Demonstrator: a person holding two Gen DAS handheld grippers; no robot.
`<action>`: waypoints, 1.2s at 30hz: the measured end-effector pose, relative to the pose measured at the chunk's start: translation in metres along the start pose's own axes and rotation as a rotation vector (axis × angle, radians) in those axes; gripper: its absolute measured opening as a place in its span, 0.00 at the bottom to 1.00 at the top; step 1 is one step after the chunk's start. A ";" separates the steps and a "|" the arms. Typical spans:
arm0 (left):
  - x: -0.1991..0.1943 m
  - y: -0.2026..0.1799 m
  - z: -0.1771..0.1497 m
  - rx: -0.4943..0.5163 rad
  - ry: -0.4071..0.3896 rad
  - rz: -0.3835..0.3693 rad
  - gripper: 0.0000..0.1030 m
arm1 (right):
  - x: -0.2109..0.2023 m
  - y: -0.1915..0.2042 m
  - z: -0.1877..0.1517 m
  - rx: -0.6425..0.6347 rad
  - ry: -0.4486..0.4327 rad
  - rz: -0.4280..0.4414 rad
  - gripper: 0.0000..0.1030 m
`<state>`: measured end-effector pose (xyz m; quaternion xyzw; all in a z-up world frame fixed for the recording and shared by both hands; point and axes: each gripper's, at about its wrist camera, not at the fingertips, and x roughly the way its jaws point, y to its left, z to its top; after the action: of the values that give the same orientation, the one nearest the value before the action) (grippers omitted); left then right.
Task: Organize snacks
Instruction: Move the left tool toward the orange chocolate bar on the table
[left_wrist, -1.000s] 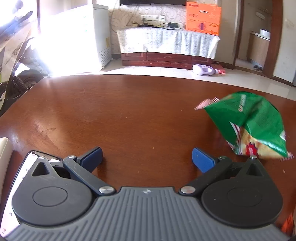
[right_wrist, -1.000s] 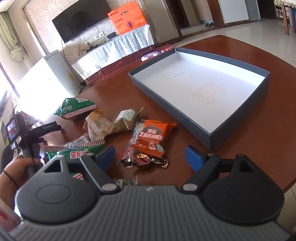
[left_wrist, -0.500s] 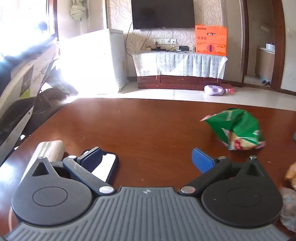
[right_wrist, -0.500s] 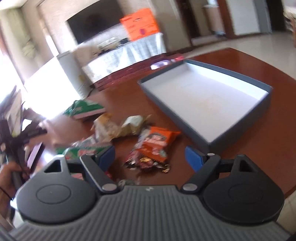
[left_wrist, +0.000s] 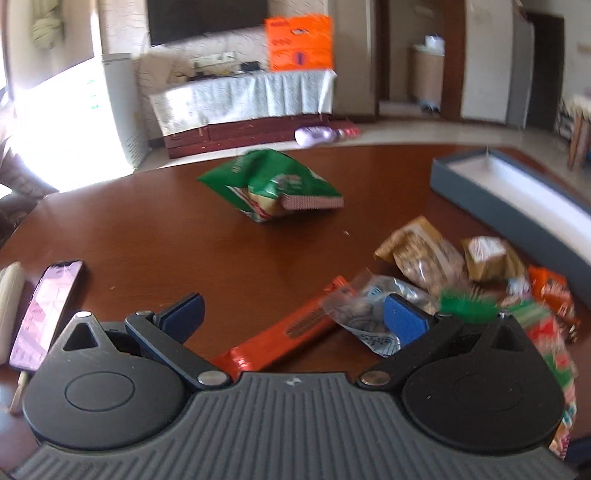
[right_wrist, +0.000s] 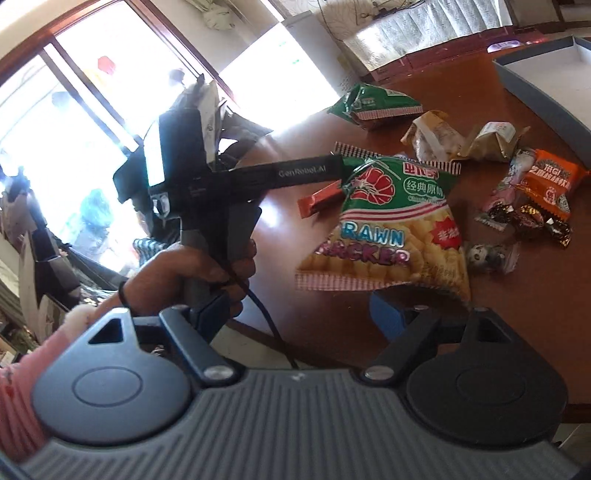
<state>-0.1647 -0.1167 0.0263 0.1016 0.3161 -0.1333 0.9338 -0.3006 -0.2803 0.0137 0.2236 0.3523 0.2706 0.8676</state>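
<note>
Snacks lie scattered on the brown table (left_wrist: 155, 236). A prawn cracker bag (right_wrist: 391, 221) stands up off the table just beyond my right gripper (right_wrist: 303, 314), which is open and empty. My left gripper (left_wrist: 293, 314) is open over a red bar (left_wrist: 284, 336) and a clear packet (left_wrist: 369, 310). A green bag (left_wrist: 269, 184) lies farther off. Tan packets (left_wrist: 424, 251), an orange pack (right_wrist: 550, 181) and dark candies (right_wrist: 528, 218) lie toward the blue box (left_wrist: 517, 199). The left gripper's body shows in the right wrist view (right_wrist: 207, 177), with the prawn bag's top edge beside its tip.
A phone (left_wrist: 48, 310) and a white object (left_wrist: 9, 306) lie at the table's left edge. The open blue box with a white inside (right_wrist: 546, 66) sits at the right. A hand (right_wrist: 192, 266) holds the left gripper's handle.
Both views have swung. The left gripper turned right, bringing the snack pile and box into view. The right gripper turned left toward the left gripper, and the prawn cracker bag is now up off the table.
</note>
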 end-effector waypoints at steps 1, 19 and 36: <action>0.007 -0.004 0.001 0.030 0.010 0.012 1.00 | 0.003 -0.001 0.003 0.000 -0.013 -0.032 0.82; -0.018 0.041 0.018 -0.150 -0.071 0.161 1.00 | 0.032 0.008 0.019 -0.295 -0.082 -0.269 0.81; -0.028 -0.018 -0.022 -0.173 -0.065 0.188 1.00 | -0.046 -0.007 -0.007 -0.314 -0.333 -0.504 0.81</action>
<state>-0.2040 -0.1228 0.0242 0.0454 0.2851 -0.0204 0.9572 -0.3320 -0.3130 0.0278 0.0345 0.2040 0.0585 0.9766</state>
